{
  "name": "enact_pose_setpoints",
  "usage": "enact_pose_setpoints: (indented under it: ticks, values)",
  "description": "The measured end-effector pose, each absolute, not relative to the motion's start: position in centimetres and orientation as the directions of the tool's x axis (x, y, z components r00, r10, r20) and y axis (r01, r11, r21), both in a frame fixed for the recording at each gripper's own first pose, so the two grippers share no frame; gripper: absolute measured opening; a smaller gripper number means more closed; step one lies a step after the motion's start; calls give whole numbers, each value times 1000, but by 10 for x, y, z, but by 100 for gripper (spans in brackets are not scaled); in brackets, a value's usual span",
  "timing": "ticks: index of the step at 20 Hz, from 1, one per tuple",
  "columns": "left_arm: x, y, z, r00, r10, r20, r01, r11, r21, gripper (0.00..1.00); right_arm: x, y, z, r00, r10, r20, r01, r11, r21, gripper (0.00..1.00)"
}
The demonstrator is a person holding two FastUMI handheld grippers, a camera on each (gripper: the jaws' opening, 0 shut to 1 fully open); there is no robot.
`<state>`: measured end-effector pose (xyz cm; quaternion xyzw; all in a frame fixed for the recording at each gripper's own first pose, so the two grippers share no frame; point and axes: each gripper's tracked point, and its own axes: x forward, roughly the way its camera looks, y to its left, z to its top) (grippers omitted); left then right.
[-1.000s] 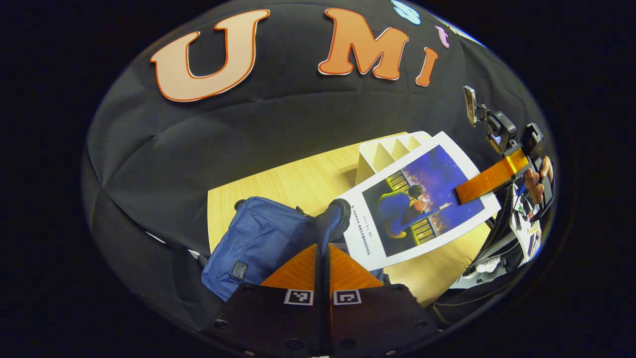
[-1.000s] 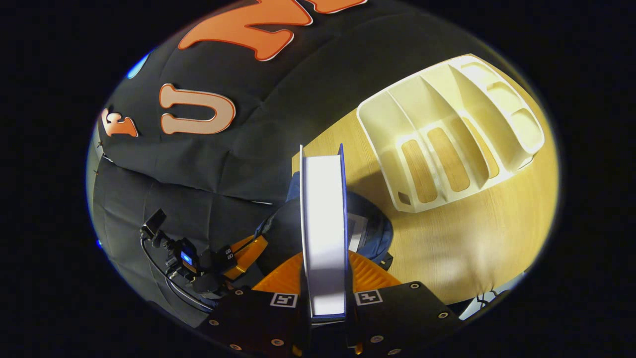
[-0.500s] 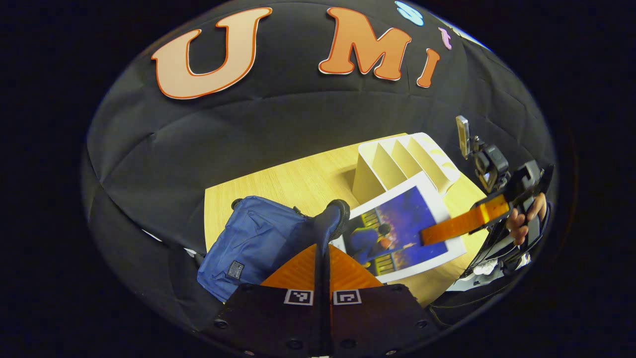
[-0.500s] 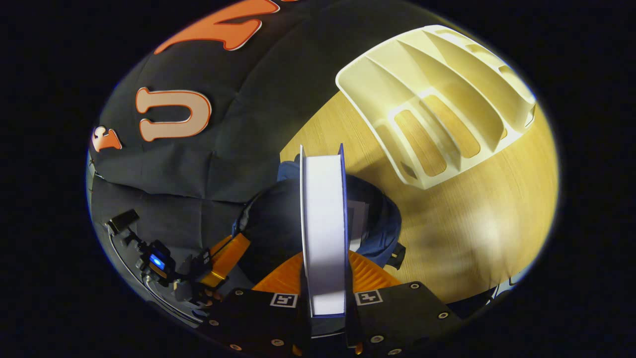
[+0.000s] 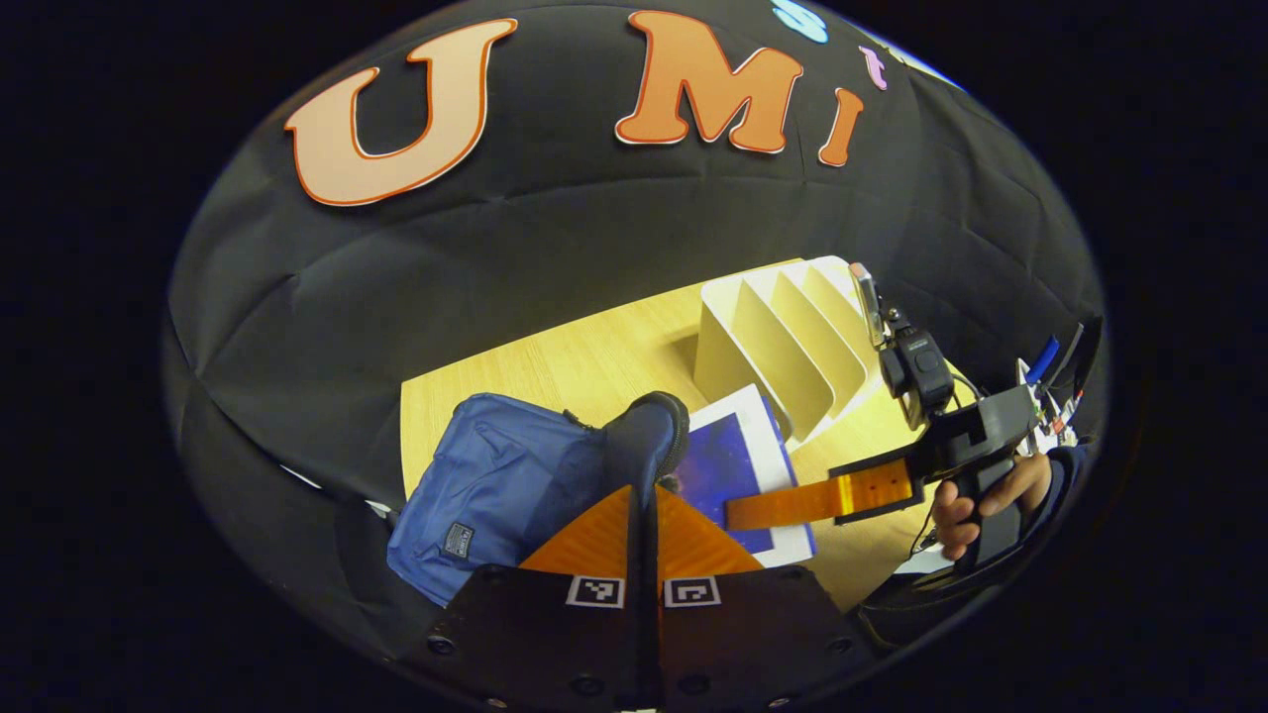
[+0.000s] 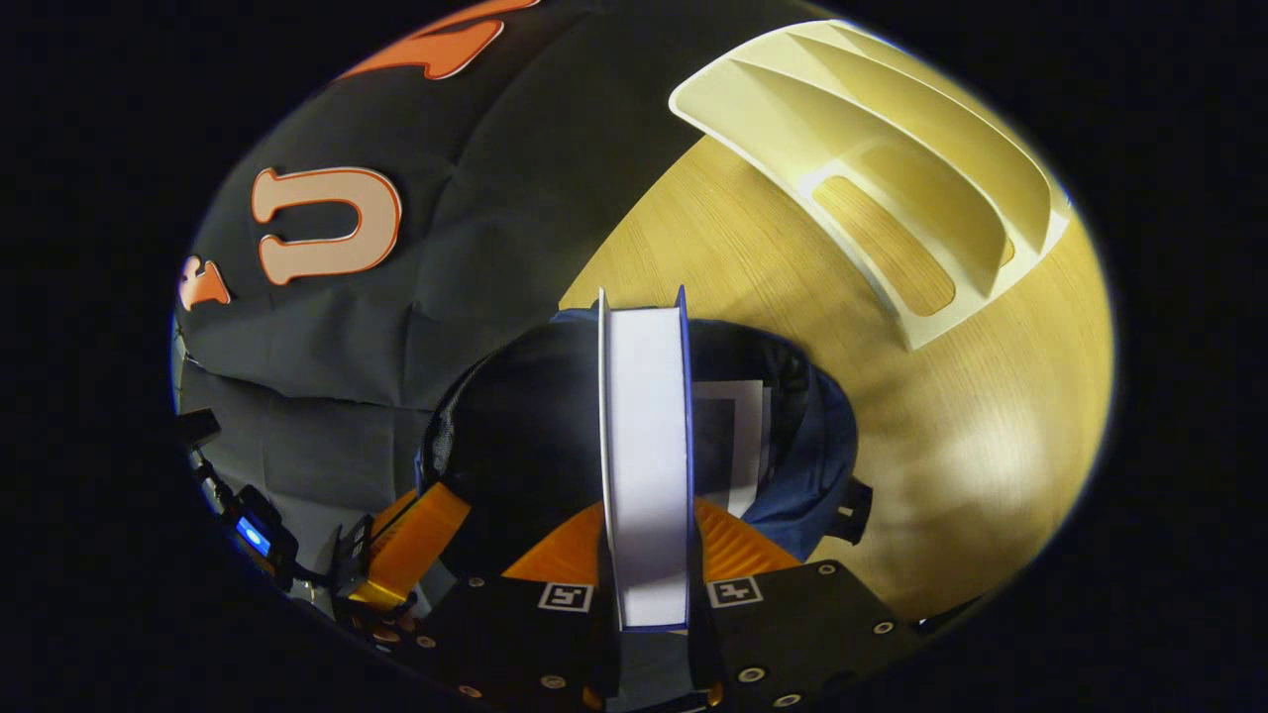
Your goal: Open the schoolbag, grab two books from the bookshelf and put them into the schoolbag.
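On the wooden table lies the blue schoolbag [image 5: 495, 480]. My left gripper [image 5: 644, 490] is shut on its dark rim [image 5: 659, 431] and holds the mouth up. My right gripper [image 6: 644, 510] is shut on a book [image 6: 644, 436], seen edge-on, over the bag's dark opening [image 6: 525, 426]. In the left gripper view that blue-covered book [image 5: 743, 456] stands partly behind the rim, with the right gripper [image 5: 738, 513] clamped on it. A white-edged book [image 6: 738, 436] lies inside the bag. The cream bookshelf [image 5: 783, 332] has bare slots.
The bookshelf [image 6: 892, 149] sits to the right of the bag on the table [image 6: 971, 416]. A hand [image 5: 976, 500] holds the right gripper's handle. The left gripper [image 6: 406, 540] shows at the bag's near left edge. The booth's black wall stands behind the table.
The right gripper has carried the book down and leftward from beside the shelf to the bag's mouth. The left gripper has kept its hold on the rim.
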<state>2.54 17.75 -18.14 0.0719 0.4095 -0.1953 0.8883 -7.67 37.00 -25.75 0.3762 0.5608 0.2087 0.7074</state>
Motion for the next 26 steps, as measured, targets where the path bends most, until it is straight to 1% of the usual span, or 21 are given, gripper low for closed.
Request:
enact_pose_setpoints:
  ticks: [8,14,18,19,20,21,22,23,26]
  values:
    - [18,162,-179,574,-315,-756,452,891,-28,0,-81,403,-273,300,739,-603,101,604,791,27]
    - [19,153,-176,572,-328,-752,484,875,-14,0,-91,429,-294,273,769,-578,78,581,810,28]
    - [21,157,-174,575,-326,-750,479,878,-15,1,-92,442,-302,262,779,-570,78,571,817,29]
    - [22,159,-175,575,-321,-752,471,882,-16,1,-90,442,-303,267,769,-581,77,584,808,29]
    - [24,161,-176,579,-317,-751,468,884,-12,1,-88,439,-305,262,742,-617,50,628,776,33]
    - [26,163,-177,582,-306,-753,460,888,-5,1,-88,432,-307,254,717,-649,-5,672,740,37]
    - [27,165,-176,582,-303,-755,454,891,-8,0,-90,434,-311,238,709,-664,-73,695,716,31]
    - [28,164,-178,582,-307,-753,449,893,-17,0,-95,430,-306,217,713,-667,-125,698,705,39]
    - [33,167,-177,593,-295,-749,431,902,-14,0,-120,427,-312,133,680,-721,-243,728,641,96]
